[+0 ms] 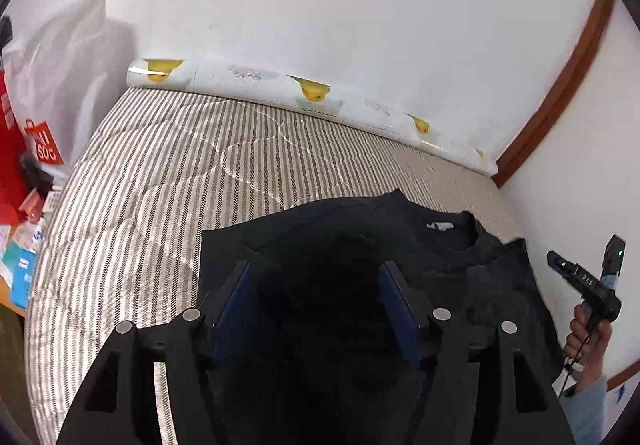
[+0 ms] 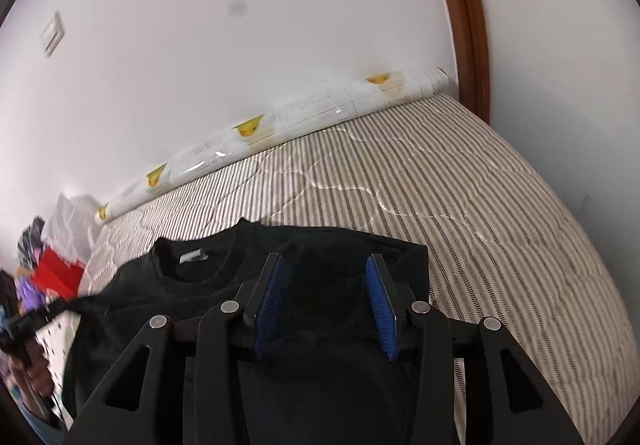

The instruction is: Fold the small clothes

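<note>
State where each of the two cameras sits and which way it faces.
Left wrist: on the left gripper, angled down over the black top; its open fingers show, plus the right hand.
Right wrist: on the right gripper, angled down at the top's other side; its open fingers show, plus a blurred hand at left.
Shared: the top, striped bedcover, duck-print roll.

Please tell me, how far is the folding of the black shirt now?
Done: the black shirt lies on the striped mattress, collar away from the cameras, its sides apparently folded inward. In hand: nothing; the left gripper and right gripper stand open above the fabric. Left: probably the fold from hem toward collar.
</note>
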### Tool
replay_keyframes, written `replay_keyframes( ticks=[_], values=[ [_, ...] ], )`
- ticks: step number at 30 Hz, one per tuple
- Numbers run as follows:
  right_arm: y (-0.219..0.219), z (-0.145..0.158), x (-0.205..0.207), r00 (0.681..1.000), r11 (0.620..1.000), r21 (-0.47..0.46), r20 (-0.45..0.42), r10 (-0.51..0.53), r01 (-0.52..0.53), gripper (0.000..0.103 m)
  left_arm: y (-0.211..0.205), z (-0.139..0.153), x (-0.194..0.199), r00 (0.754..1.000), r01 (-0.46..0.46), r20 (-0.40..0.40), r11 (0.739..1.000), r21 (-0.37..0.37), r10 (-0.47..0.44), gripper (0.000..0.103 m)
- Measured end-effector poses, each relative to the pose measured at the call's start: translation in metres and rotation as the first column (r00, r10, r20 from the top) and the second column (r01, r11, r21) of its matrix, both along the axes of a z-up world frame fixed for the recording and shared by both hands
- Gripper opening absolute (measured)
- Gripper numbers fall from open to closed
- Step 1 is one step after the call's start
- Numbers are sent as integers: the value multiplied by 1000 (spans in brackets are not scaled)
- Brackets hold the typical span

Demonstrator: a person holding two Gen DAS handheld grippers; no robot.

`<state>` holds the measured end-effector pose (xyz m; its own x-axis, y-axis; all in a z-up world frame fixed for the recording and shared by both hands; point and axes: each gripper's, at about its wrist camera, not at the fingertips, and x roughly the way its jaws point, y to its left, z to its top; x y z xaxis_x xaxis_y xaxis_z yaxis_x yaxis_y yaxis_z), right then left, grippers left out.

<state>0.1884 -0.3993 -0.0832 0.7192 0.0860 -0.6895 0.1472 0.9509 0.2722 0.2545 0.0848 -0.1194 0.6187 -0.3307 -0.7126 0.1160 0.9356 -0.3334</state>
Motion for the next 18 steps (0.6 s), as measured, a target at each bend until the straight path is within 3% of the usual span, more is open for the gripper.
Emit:
replay_keyframes(
  ticks=[4, 9, 15, 17, 18],
  values=[
    [4, -8, -2, 999, 998, -67, -35, 19, -21, 43, -9, -7, -3, 1000, 12, -8, 996, 88, -11, 62],
    [-5, -29, 6, 995, 996, -90, -101, 15, -24, 43, -16, -20, 11, 999, 29, -39, 989, 146, -23, 62],
    [-12, -42, 25, 992, 993, -111, -121, 19, -32, 43, -33, -38, 37, 997, 64, -50, 969, 238, -53, 62],
    [-12, -45, 33, 991, 993, -109, -128, 26, -41, 43, -36, -45, 45, 996, 74, -58, 964, 255, -61, 59],
    [-11, -47, 37, 990, 993, -107, -134, 33, -48, 43, -38, -48, 49, 995, 85, -71, 963, 256, -69, 52]
  ],
)
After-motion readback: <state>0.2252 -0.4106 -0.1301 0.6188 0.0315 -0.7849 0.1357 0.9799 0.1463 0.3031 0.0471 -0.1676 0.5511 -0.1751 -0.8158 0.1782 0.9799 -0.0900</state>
